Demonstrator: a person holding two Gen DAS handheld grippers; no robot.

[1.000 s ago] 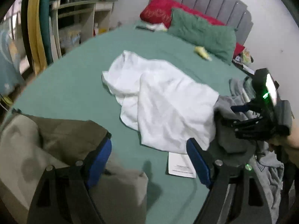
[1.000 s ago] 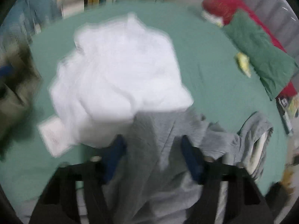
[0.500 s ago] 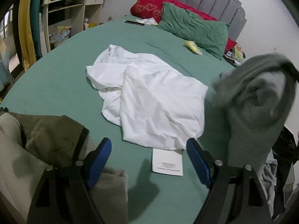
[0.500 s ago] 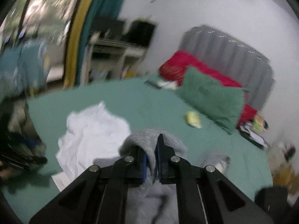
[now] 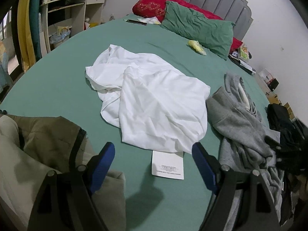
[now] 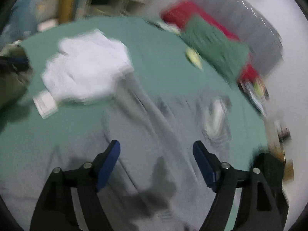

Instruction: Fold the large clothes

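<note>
A grey sweatshirt point(image 5: 238, 119) lies crumpled on the right side of the green bed point(image 5: 57, 73). It fills the blurred right wrist view point(image 6: 146, 138), spread under my open, empty right gripper point(image 6: 156, 161). A crumpled white garment point(image 5: 154, 100) lies mid-bed; it also shows in the right wrist view point(image 6: 86, 71). An olive jacket point(image 5: 48, 140) lies at the near left. My left gripper point(image 5: 152, 163) is open and empty above the sheet between the jacket and the sweatshirt.
A white paper card point(image 5: 167, 165) lies just below the white garment. A green pillow point(image 5: 198, 28), a red pillow point(image 5: 154, 5) and a yellow item point(image 5: 197, 47) sit near the headboard. Dark clothes point(image 5: 284, 130) lie at the right edge. Shelves point(image 5: 67, 19) stand at the left.
My right gripper held the grey sweatshirt lifted half a second ago; it has since opened and the sweatshirt lies on the bed. My left gripper has stayed open, nearly still.
</note>
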